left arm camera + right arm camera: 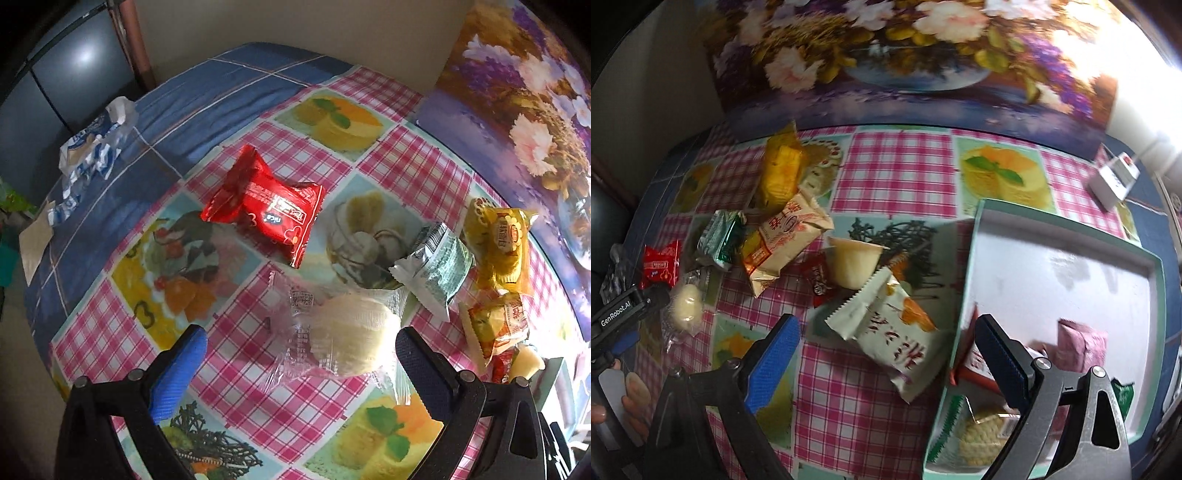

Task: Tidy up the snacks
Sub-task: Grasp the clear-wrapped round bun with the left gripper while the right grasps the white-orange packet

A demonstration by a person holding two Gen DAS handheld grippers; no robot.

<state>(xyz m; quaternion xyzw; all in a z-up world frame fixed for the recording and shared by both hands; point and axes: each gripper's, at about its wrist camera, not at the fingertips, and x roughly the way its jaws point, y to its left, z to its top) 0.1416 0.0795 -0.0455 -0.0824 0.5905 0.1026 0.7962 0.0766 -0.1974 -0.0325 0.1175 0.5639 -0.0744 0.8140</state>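
The job looks barely under way. A few snacks already lie in the tray (1067,236) near the worktop's right edge: a pink packet (1082,349), a cracker pack (979,435) and a red-and-white pack partly hidden behind a finger. Most are still loose on the worktop (897,166). The left gripper (301,350) is open, its fingers either side of the clear-wrapped pastry (347,338). The right gripper (886,341) hangs open over the white packet (886,332) beside the tray.
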